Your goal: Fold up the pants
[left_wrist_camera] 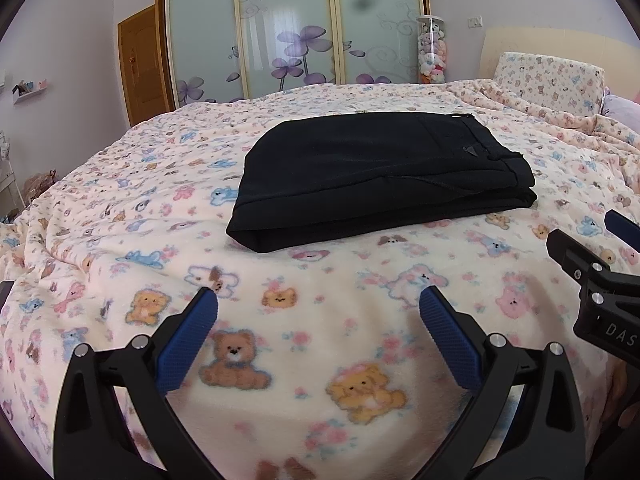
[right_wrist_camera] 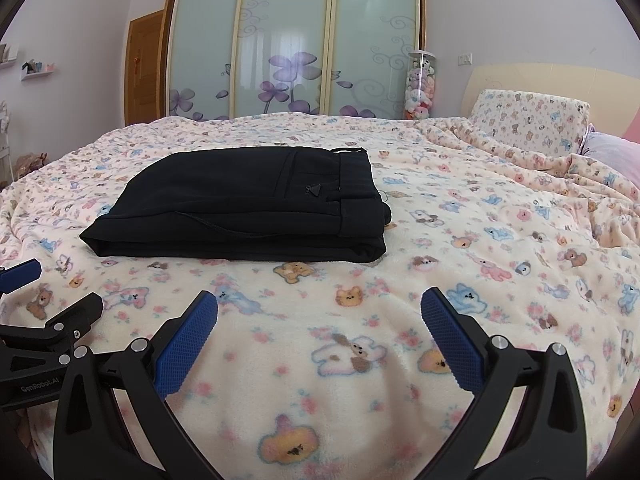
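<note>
The pants (left_wrist_camera: 380, 176) lie folded in a stack in the middle of the bed (left_wrist_camera: 120, 208). The left gripper (left_wrist_camera: 318, 308) and right gripper (right_wrist_camera: 319, 308) hover near the bed's front edge, fingers apart, holding nothing. A careless touch could shift the top layer or snag the soft blanket.

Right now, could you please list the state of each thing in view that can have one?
black pants: folded into a compact stack, lying flat on the blanket, untouched.
left gripper: open, empty, short of the pants.
right gripper: open, empty, short of the pants.
wardrobe doors: shut.
</note>
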